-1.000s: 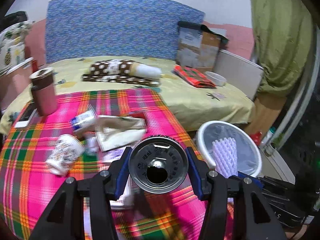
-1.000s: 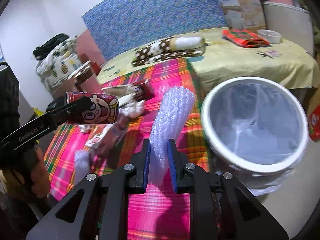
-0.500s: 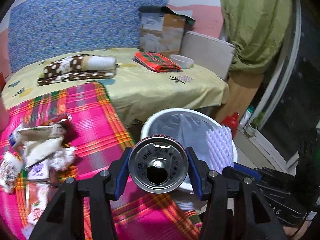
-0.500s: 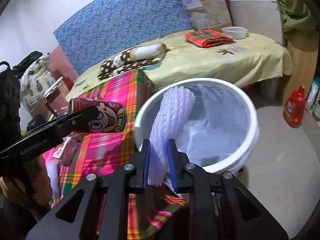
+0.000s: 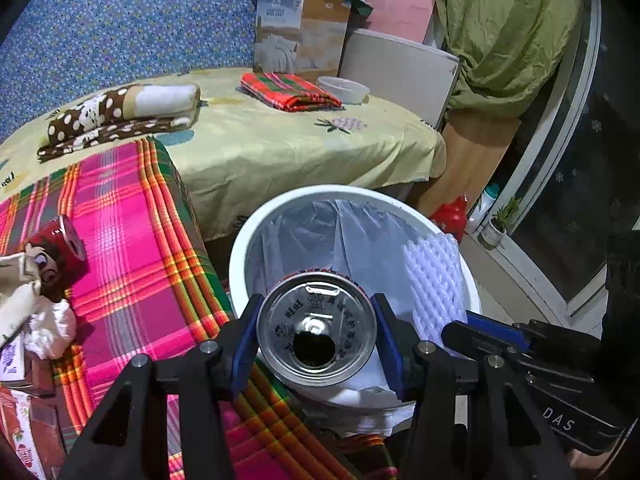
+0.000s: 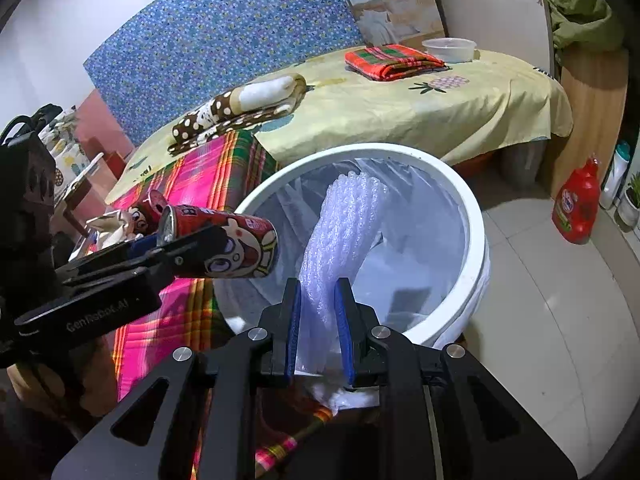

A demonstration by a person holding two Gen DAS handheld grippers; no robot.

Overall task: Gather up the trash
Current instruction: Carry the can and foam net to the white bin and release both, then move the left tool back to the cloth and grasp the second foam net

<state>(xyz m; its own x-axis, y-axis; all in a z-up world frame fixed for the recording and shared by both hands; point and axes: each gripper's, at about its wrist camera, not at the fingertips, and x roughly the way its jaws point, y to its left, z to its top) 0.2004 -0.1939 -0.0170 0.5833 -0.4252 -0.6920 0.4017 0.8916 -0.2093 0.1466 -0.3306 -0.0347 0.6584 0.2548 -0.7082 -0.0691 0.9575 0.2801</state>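
My left gripper (image 5: 316,330) is shut on a red drink can (image 5: 316,330), its silver top facing the camera, held over the near rim of the white bin (image 5: 256,232) lined with a clear bag. The can also shows in the right wrist view (image 6: 224,246), over the bin's left rim (image 6: 476,236). My right gripper (image 6: 318,312) is shut on a white foam net sleeve (image 6: 344,224), which leans over the bin's open mouth. The sleeve also shows in the left wrist view (image 5: 432,276).
The pink plaid table (image 5: 132,240) on the left carries a second red can (image 5: 60,240), crumpled paper (image 5: 44,320) and wrappers. A yellow-covered bed (image 5: 280,140) stands behind. A red detergent bottle (image 6: 576,208) stands on the tiled floor at right.
Both grippers have moved right from above the table to the bin. The can and the foam sleeve now hang over the bin's opening, still gripped.
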